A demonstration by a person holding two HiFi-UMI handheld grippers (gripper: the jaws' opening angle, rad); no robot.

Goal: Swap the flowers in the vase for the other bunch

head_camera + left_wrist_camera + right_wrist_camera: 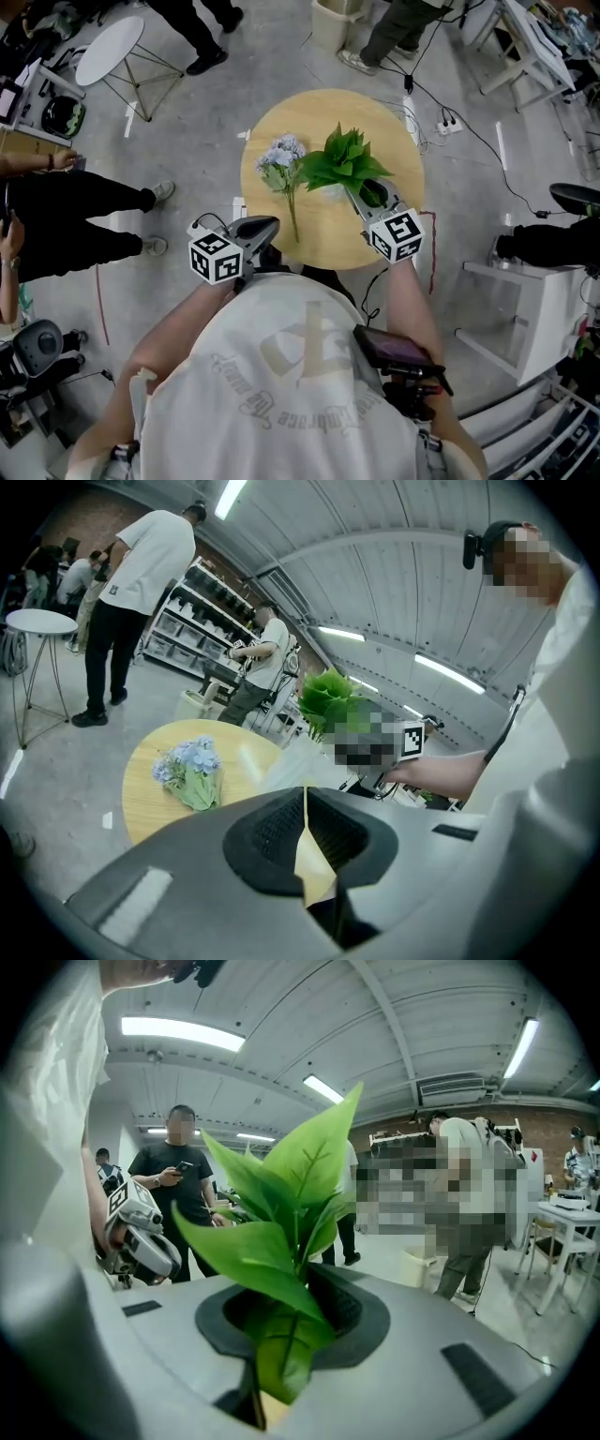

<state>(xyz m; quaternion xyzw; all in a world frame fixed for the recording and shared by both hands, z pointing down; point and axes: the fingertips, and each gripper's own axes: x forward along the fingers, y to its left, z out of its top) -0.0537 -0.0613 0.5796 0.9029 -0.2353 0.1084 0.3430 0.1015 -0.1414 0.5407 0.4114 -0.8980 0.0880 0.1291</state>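
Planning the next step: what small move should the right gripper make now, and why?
Probably back the right gripper straight off: the green bunch seems seated in the vase, its leaves between slightly parted jaws, and the blue flowers already lie on the table.

surface: round wooden table [281, 131] | on it: blue flower bunch [281, 161] — lying flat; pale vase [332, 193]

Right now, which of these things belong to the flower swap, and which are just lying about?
In the job: green leafy bunch, pale translucent vase, blue flower bunch, round wooden table, right gripper, left gripper.
Lying about: white round side table, white power strip, cream bin.
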